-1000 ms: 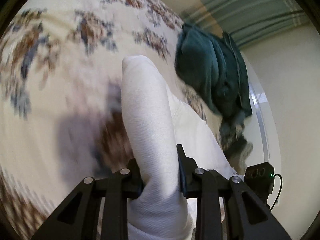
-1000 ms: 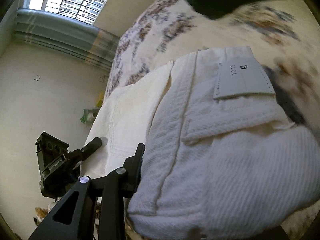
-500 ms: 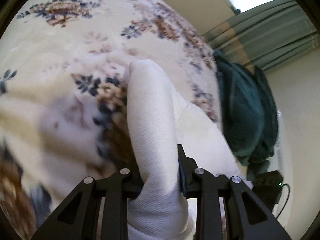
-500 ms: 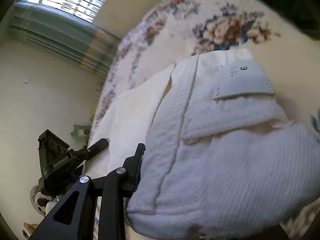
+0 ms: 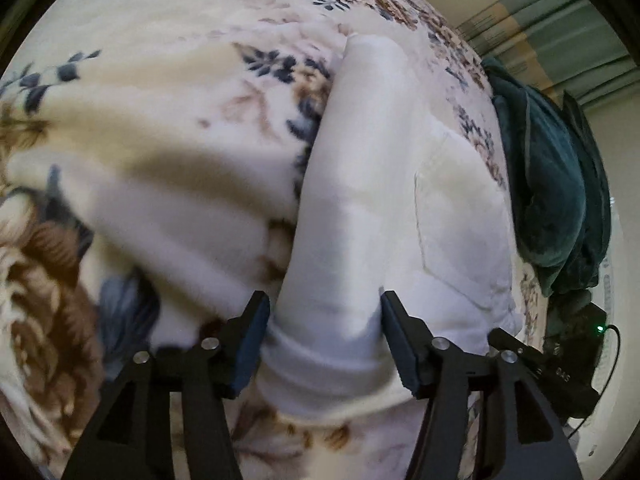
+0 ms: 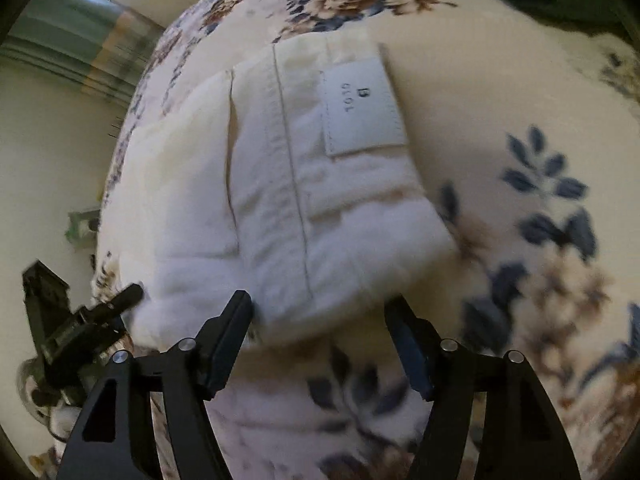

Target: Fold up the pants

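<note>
Both the left gripper point(image 5: 324, 332) and right gripper point(image 6: 320, 328) sit spread open around the folded white cotton pants point(image 6: 304, 184) on the floral blanket point(image 6: 520, 128), which look thick, soft and floppy, so probably best grabbed at the bulky folded edge.

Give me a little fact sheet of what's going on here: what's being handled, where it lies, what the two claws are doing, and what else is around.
item: white pants, folded into a bundle
label: pale patch on top
surface: floral blanket
left gripper: open, fingers either side of the bundle's end
right gripper: open, at the bundle's near edge
nearby: dark green cloth beyond the pants
backdrop: green curtain
</note>
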`<state>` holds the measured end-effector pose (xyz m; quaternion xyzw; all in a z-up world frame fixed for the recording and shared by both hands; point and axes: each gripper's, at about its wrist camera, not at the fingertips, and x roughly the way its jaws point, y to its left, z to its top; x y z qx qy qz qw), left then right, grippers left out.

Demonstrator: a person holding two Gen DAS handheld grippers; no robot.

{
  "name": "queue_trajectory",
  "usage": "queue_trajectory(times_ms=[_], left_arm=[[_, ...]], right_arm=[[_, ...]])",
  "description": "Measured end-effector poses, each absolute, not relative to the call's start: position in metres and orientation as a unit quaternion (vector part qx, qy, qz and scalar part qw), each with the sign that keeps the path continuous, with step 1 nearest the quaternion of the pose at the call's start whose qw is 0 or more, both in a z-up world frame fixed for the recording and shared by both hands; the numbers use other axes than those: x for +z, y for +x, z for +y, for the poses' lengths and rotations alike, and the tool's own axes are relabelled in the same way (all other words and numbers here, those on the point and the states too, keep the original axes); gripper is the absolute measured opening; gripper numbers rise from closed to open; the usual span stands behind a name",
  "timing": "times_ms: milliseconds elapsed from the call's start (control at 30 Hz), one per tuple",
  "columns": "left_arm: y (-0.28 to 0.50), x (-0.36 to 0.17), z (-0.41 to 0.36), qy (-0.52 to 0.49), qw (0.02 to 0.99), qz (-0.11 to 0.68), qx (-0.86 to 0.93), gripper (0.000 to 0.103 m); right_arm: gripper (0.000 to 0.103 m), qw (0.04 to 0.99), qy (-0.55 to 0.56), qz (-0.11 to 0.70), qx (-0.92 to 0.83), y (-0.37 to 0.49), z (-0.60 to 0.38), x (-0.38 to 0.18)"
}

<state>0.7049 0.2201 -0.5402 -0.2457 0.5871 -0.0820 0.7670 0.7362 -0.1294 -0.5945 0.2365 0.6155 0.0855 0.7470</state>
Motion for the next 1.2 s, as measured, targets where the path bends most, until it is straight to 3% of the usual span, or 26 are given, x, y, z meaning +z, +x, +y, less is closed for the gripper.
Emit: queue_trajectory(times_ms=[133,200,267,367,1200], left_arm=[[0.703,-0.523,0.208,-0.191,0.771,0.606,-0.045,0.057],[0.696,-0.504,0.191,-0.122,0.782,0.61,-0.02,0.07],[0.688,-0.486,0.174,-0.08,0.794,0.602,-0.01,0.075],[0.668,-0.457,0.154,-0.04,0.807,0.589,-0.005,0.086],[0.464,-0.156,0.089,-0.005,0.888,0.459,0.023,0.086]], right_arm=[[0.074,0.771,0.142,0.62,0.046,0.721,-0.119,-0.568],[0.088,0.79,0.094,0.606,0.018,0.713,-0.113,-0.549],[0.103,0.804,0.056,0.592,-0.004,0.705,-0.106,-0.529],[0.103,0.821,0.025,0.569,-0.035,0.693,-0.099,-0.494],[0.103,0.903,-0.003,0.426,-0.044,0.435,-0.141,-0.114]])
